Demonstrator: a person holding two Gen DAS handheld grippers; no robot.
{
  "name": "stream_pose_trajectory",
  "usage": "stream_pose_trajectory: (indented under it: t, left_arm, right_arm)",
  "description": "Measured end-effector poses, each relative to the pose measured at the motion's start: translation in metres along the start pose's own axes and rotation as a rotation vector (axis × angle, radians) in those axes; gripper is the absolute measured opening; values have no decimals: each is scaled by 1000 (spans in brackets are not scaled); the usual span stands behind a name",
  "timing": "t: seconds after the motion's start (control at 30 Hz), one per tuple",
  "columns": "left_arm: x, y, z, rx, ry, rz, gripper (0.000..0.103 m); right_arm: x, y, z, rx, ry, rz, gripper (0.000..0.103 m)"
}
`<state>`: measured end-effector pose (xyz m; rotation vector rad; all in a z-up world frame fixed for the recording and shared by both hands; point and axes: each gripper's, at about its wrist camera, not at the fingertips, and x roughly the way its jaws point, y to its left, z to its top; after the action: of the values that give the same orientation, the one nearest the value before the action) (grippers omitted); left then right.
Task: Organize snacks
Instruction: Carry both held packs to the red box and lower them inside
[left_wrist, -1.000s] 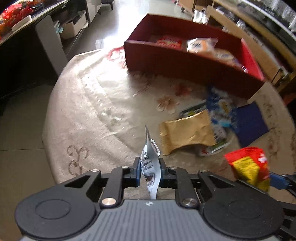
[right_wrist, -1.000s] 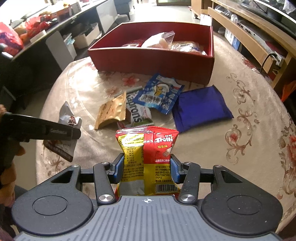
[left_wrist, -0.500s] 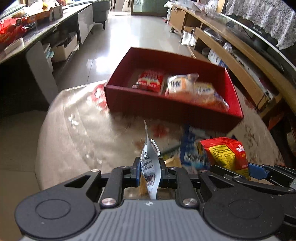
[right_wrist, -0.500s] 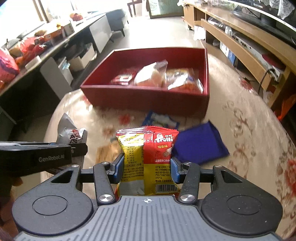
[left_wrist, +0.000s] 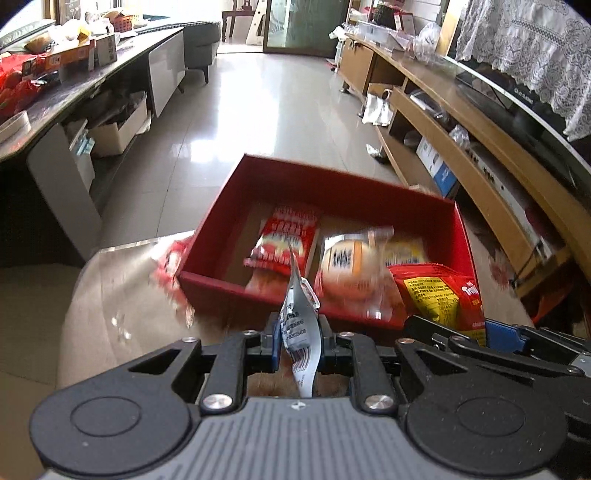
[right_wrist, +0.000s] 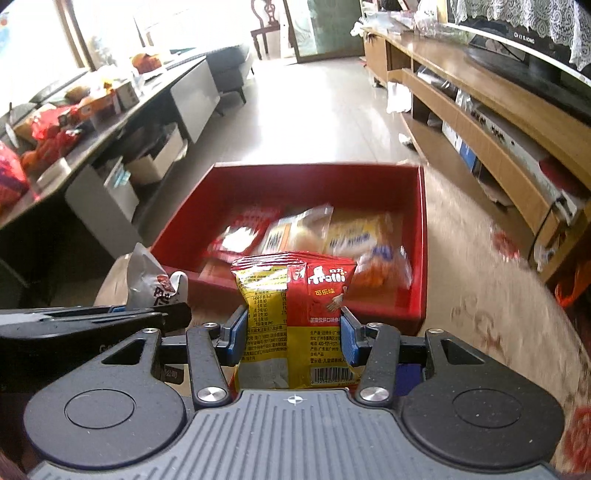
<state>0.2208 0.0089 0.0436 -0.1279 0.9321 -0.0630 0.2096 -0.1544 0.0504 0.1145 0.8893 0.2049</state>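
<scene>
Snacks in transit: your left gripper (left_wrist: 298, 345) is clamped on a thin silver packet (left_wrist: 300, 325), your right gripper (right_wrist: 293, 334) on a red-yellow gummy bag (right_wrist: 295, 314). Both sit just short of the red box (right_wrist: 421, 236). Clear the near wall, release over bare floor.

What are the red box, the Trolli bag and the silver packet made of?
Red box: looks like matte cardboard, with thin, straight, flat walls.
Trolli bag: glossy printed plastic film, crinkled, with a crimped top seal.
Silver packet: thin metallised or foil-like film, creased and shiny; which one is unclear.
</scene>
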Motion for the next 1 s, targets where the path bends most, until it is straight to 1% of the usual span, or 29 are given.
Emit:
stream_pose_trajectory:
  t: [0.1,0.47,0.67,0.87,1.0]
  left_arm:
    - [5,-1,12,-10,-8,-1,18]
    - [39,-5,45,-12,-27,43,18]
    - [62,-7,51,1,-15,81,18]
    - [84,-7,52,-2,12,108,19]
    - [94,-7,52,-2,27,127,19]
  right_arm:
    - [6,-3,12,2,-13,-1,57]
    - [40,-8,42,-7,-28,-13,57]
    - [59,-7,46,-32,-28,-43,57]
    - [80,-12,47,-23,-6,-40,57]
    - [84,-11,46,-44,-6,-59,58]
